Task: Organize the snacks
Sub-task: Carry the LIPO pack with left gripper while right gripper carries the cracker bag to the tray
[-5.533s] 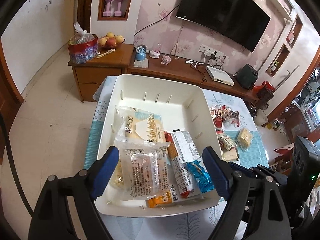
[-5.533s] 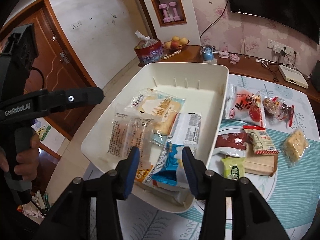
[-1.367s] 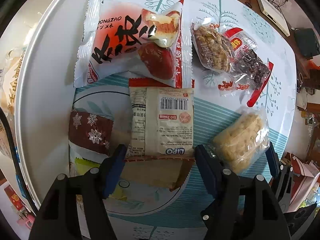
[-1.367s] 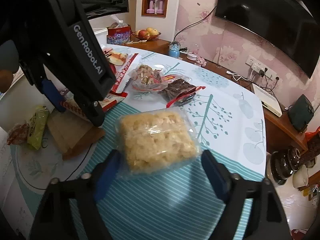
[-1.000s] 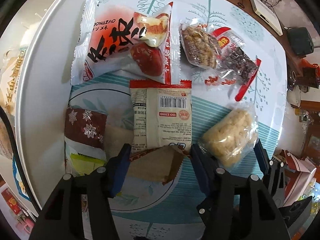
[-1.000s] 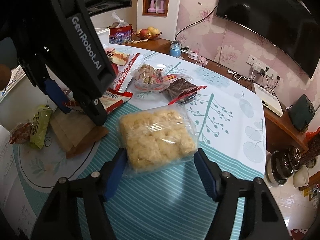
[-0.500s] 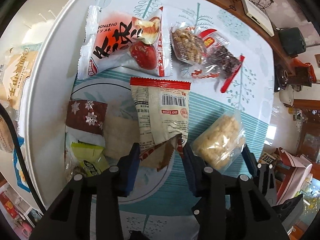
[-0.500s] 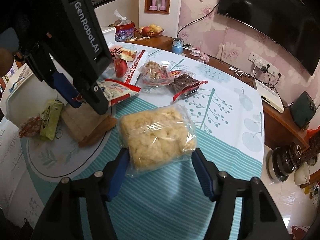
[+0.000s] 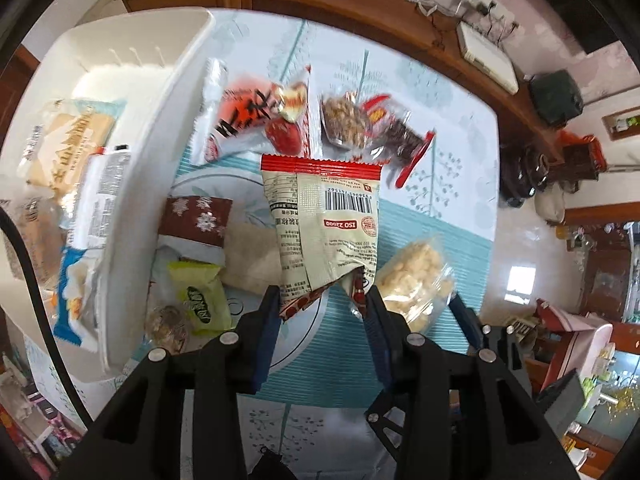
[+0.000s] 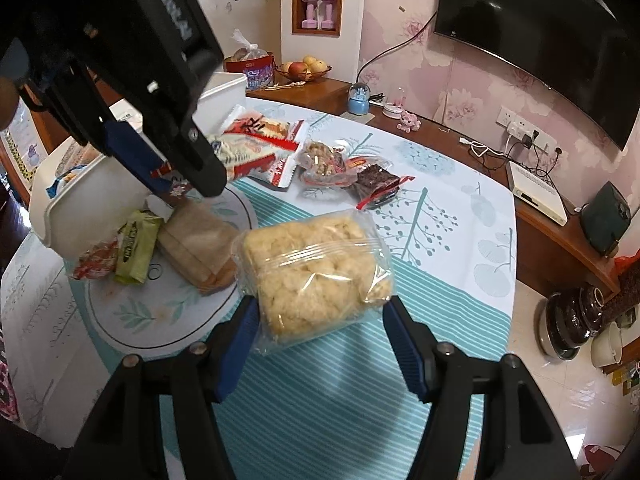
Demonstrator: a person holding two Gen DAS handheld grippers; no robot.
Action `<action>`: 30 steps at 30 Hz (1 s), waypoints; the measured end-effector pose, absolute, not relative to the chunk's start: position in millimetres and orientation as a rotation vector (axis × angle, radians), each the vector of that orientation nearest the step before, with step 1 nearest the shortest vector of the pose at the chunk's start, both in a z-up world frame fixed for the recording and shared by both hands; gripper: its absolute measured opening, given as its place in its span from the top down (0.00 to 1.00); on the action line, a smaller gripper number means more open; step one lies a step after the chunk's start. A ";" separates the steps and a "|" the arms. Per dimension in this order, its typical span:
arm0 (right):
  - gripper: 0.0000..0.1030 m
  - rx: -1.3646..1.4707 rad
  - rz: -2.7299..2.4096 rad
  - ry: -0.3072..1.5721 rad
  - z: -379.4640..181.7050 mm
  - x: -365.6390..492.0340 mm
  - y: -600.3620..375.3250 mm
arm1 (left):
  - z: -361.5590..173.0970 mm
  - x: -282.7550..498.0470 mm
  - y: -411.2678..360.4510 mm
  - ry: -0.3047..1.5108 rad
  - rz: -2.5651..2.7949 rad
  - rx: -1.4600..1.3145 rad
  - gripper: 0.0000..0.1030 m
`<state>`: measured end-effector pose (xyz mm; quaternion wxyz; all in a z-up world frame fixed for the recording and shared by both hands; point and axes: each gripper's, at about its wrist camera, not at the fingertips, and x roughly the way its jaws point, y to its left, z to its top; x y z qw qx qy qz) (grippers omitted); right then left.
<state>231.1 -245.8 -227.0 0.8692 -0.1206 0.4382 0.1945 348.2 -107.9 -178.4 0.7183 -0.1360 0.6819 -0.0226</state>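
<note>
My left gripper [image 9: 322, 296] is shut on the lower end of a beige snack packet with a red edge and a barcode [image 9: 324, 220], which hangs above the table. In the right wrist view that gripper [image 10: 168, 168] hovers beside the white bin [image 10: 80, 200]. My right gripper [image 10: 322, 308] is shut on a clear bag of puffed rice cake [image 10: 312, 264], held a little above the striped tablecloth. The same bag [image 9: 412, 280] shows in the left wrist view just right of my left gripper. The bin [image 9: 160, 120] holds several wrapped snacks.
On the table lie a red and white packet [image 9: 248, 120], a nut packet [image 9: 344, 120], a dark packet [image 9: 400, 140], a brown snowflake packet [image 9: 196, 220], a green packet [image 9: 200, 296] and a flat tan packet [image 9: 252, 256]. A wooden cabinet runs along the far table edge.
My left gripper closed on the beige packet and lifted it off the tan packet, rising well above the table. My right gripper closed on the rice cake bag and raised it slightly.
</note>
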 end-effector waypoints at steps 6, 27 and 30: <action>0.38 -0.258 0.401 0.902 -212.3 224.0 -237.9 | -150.9 320.1 -86.3 1.385 -0.037 -0.338 0.62; 0.38 -0.187 0.376 0.800 -163.6 207.7 -169.6 | -117.0 251.7 22.3 1.079 -0.039 -0.348 0.62; 0.38 -0.181 0.373 0.797 -160.1 205.2 -154.5 | -119.9 243.5 39.1 1.044 -0.046 -0.335 0.62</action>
